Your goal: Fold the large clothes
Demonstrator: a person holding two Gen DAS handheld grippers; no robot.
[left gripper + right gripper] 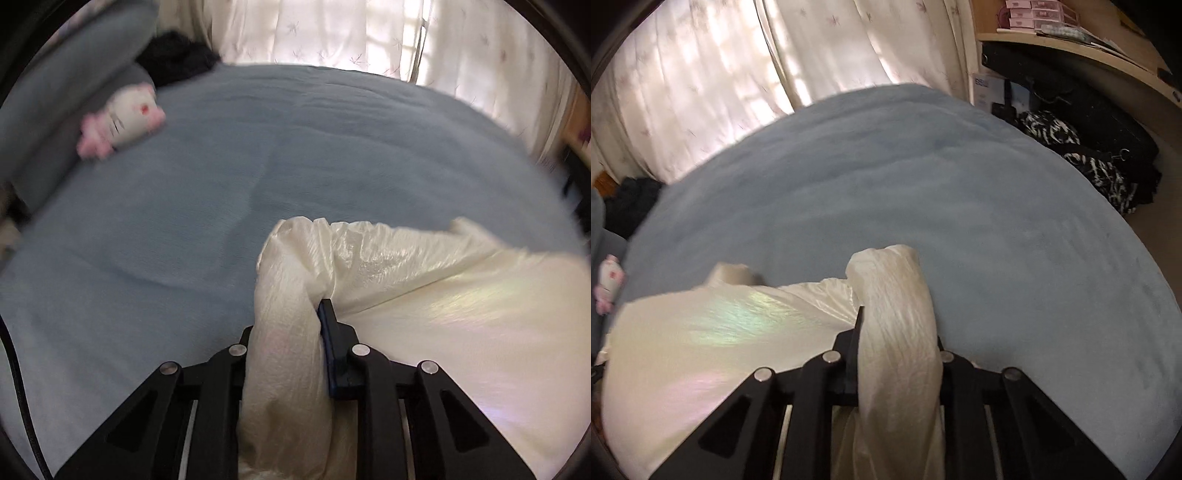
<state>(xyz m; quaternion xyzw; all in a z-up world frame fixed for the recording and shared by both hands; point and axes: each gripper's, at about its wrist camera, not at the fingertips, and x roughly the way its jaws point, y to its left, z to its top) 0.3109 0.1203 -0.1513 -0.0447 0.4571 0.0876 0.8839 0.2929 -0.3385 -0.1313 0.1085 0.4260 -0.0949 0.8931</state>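
the left gripper (295, 354) is clamping a bunched edge of the cream garment (443, 295), which is spreading to its right over the blue bed (184, 221), probably so the cloth lifts evenly for a fold. the right gripper (897, 350) is pinching another gathered edge, the garment lying to its left. blur is hiding the exact fold lines.

Daylight glows through far curtains (332, 33); motion blur softens both views, fisheye edges bending into dark vignette.
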